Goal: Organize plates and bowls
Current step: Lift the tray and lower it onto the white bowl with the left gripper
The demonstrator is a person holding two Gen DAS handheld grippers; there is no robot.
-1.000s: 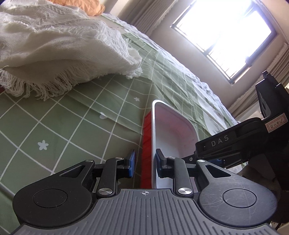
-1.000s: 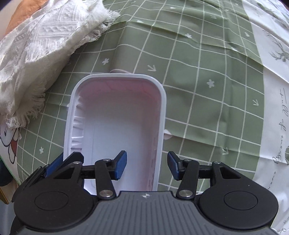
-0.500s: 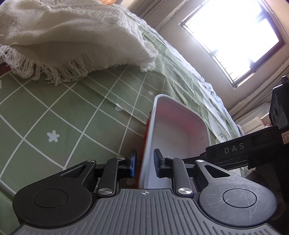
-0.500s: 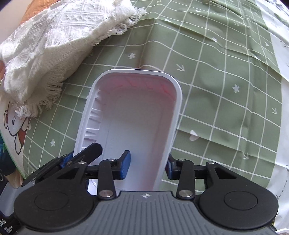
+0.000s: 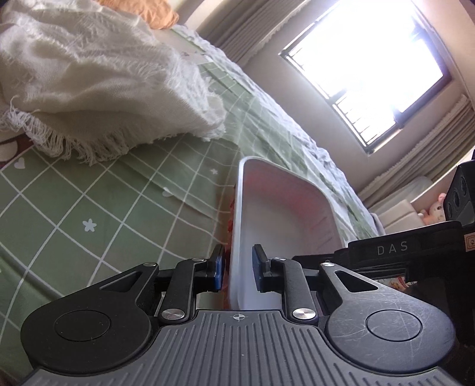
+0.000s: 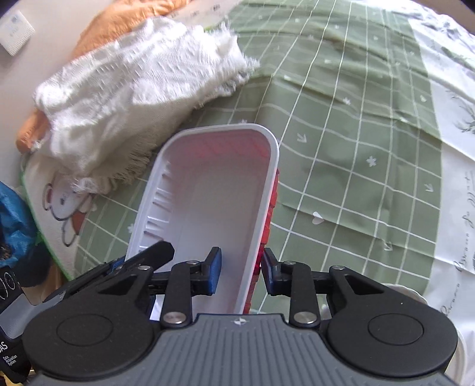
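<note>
A rectangular plastic bowl, white inside and red outside, is held between both grippers above the green checked sheet; it shows in the left wrist view [image 5: 282, 213] and the right wrist view [image 6: 213, 190]. My left gripper [image 5: 236, 270] straddles its left wall, blue pads close on either side. My right gripper [image 6: 240, 271] straddles its right wall, pads at both faces. The left gripper's fingers [image 6: 142, 258] show at the bowl's left rim in the right wrist view. The bowl is tilted and lifted off the sheet.
A white fringed blanket [image 5: 98, 89] [image 6: 142, 89] lies heaped to the left, over an orange pillow [image 6: 118, 20]. A green checked sheet [image 6: 356, 148] covers the bed. A window [image 5: 371, 59] is behind. A blue bag [image 6: 14, 225] sits at the left edge.
Both grippers have narrowed onto the bowl's walls and the bowl has risen off the sheet; the right view has swung left, showing more blanket and pillow.
</note>
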